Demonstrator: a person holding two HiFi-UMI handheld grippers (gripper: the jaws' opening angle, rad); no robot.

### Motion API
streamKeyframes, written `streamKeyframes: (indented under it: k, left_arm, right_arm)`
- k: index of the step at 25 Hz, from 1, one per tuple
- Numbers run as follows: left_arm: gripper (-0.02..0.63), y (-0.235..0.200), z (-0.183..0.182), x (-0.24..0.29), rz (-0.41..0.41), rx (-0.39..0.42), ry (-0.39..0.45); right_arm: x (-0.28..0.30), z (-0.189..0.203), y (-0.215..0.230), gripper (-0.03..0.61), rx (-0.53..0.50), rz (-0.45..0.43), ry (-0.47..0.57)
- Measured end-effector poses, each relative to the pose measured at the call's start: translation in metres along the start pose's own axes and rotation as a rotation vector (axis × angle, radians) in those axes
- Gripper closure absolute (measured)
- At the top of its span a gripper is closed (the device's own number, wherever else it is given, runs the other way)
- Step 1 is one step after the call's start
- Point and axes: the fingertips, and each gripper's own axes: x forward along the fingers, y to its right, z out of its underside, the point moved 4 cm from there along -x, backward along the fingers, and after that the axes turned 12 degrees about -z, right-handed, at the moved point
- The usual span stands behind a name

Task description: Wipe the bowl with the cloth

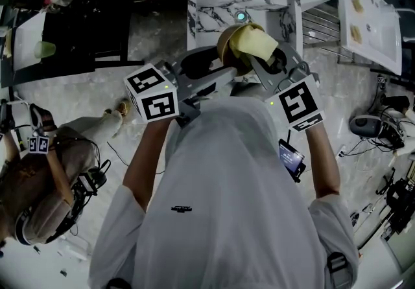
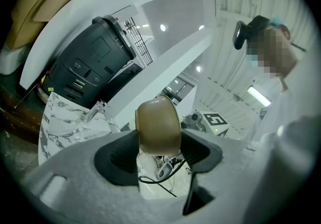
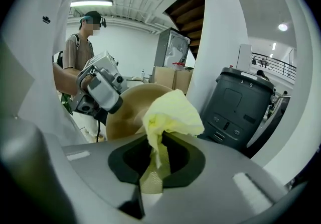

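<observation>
Over the marble-patterned surface [image 1: 202, 19], the left gripper [image 2: 158, 153] is clamping the tan bowl [image 2: 158, 126], its mouth facing the right gripper [image 3: 158, 160], which is pinching the yellow cloth [image 3: 173, 113] right at it.

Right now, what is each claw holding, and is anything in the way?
Left gripper shut on the tan bowl. Right gripper shut on the yellow cloth, cloth at the bowl's mouth. Nothing seen between them.
</observation>
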Motion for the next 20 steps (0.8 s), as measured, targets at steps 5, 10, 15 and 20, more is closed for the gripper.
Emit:
streamKeyframes:
  k: [5,10,15,20]
  left_arm:
    - [0.354,-0.006,0.005,0.007,-0.005,0.037,-0.026]
    - [0.354,0.006,0.011,0.003,-0.041,0.078,-0.056]
    - [0.354,-0.008,0.011,0.005,-0.097,0.073,-0.048]
    - [0.354,-0.026,0.016,0.000,-0.169,0.099,-0.058]
  right_arm:
    - [0.002,-0.004,0.004,0.538,0.029,0.014,0.056]
    - [-0.012,-0.018,-0.011,0.538,-0.005,-0.017,0.119]
    - [-0.017,-0.028,-0.013,0.538,-0.033,-0.064,0.197]
    - [-0.022,-0.040,-0.007,0.538,0.013,-0.043,0.283]
